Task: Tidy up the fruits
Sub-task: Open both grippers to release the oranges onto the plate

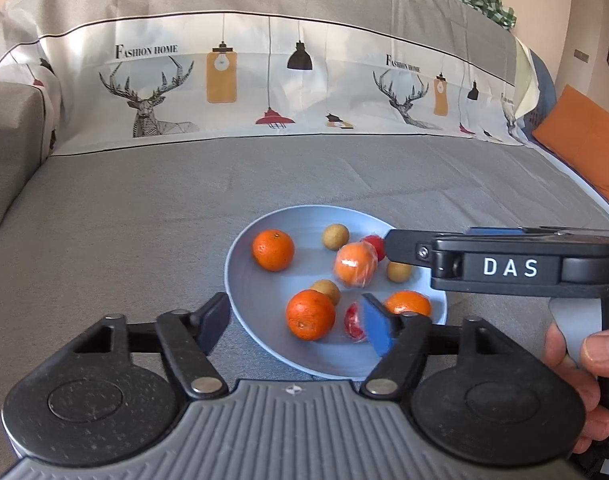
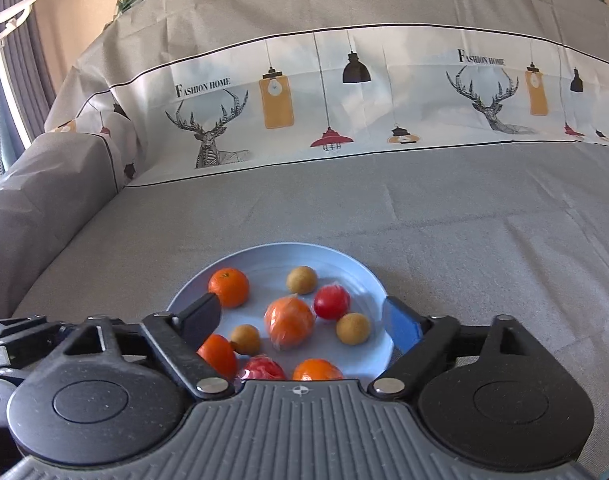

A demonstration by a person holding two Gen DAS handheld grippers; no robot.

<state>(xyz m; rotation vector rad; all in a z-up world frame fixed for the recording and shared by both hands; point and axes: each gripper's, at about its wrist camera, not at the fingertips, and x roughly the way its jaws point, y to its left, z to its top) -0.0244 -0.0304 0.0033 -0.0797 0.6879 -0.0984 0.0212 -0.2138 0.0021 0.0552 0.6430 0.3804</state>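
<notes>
A light blue plate [image 1: 248, 280] [image 2: 356, 272] lies on the grey sofa seat and holds several fruits: oranges [image 1: 273, 249] [image 2: 229, 287], a plastic-wrapped orange [image 1: 355, 264] [image 2: 289, 322], small tan round fruits [image 1: 336, 236] [image 2: 301, 279] and red fruits [image 1: 354, 322] [image 2: 331, 301]. My left gripper [image 1: 296, 320] is open and empty, its fingers astride the plate's near side. My right gripper [image 2: 304, 320] is open and empty over the plate's near rim. The right gripper's body, marked DAS [image 1: 508, 268], shows in the left wrist view, held by a hand [image 1: 584, 364].
The grey sofa seat [image 1: 144, 220] [image 2: 484, 240] stretches around the plate. A printed cover with deer and lamps drapes the backrest [image 1: 264, 80] [image 2: 344, 92]. A grey armrest [image 1: 8, 136] [image 2: 44, 200] stands at left. An orange cushion [image 1: 584, 140] lies at right.
</notes>
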